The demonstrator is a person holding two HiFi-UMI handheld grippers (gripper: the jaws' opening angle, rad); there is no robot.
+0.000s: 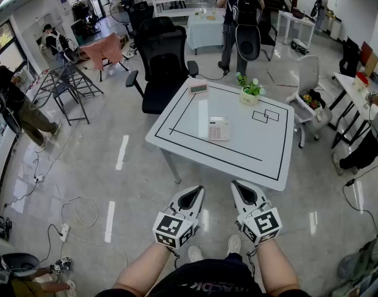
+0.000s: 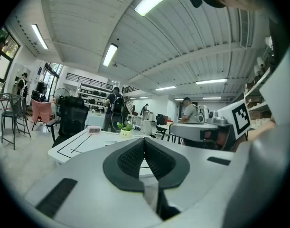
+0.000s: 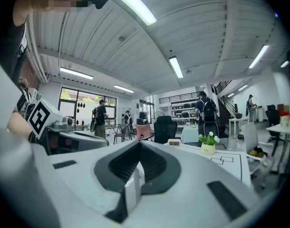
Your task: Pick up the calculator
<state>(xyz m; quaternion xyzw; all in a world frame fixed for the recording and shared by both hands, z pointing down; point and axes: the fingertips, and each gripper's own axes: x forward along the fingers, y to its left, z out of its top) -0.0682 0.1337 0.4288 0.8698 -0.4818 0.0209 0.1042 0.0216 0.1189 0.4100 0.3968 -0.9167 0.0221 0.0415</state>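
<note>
While the calculator [image 1: 218, 129] lies flat near the middle of the table [image 1: 250, 142], the left gripper [image 1: 190, 195] and right gripper [image 1: 243, 189] hang short of the table's near edge, each pinched together on nothing. A reach with unopened jaws would likely just shove the calculator. It looks thin and flat, so pads may skid off its edges or push it toward the plant [image 1: 250, 93].

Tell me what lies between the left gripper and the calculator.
In the head view, no object: just floor beyond the left gripper, then the table's near edge and bare top crossed by a black tape line, up to the calculator.
</note>
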